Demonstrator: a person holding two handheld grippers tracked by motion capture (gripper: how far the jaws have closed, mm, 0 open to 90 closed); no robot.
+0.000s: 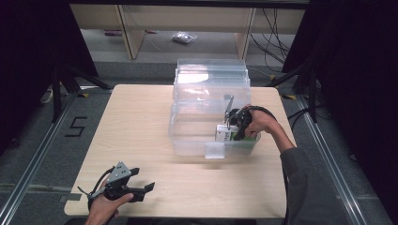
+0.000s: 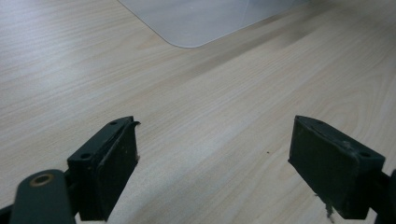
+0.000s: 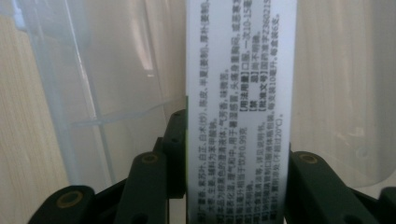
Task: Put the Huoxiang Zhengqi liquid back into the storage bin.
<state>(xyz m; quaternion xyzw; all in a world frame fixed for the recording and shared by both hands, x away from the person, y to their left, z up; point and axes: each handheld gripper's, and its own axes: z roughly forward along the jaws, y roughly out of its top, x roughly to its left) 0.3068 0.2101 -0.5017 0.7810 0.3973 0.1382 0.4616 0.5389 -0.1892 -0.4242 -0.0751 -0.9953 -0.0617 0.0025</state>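
Right gripper (image 3: 236, 186) fingers clamp white box (image 3: 240, 93) inside bin (image 1: 187, 140); left gripper (image 2: 215, 158) fingers apart.

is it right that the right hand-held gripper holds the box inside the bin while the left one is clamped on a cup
Not quite. The left hand-held gripper is open over bare table, as the left gripper view shows. The right hand-held gripper does hold the box inside the bin.

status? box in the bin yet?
Done: the clear bin stands open, lid up. In hand: the right gripper is clamped on the white box and has it down inside the bin's right end. Left: letting the box go and pulling out. The left gripper is idle, jaws open over the table.
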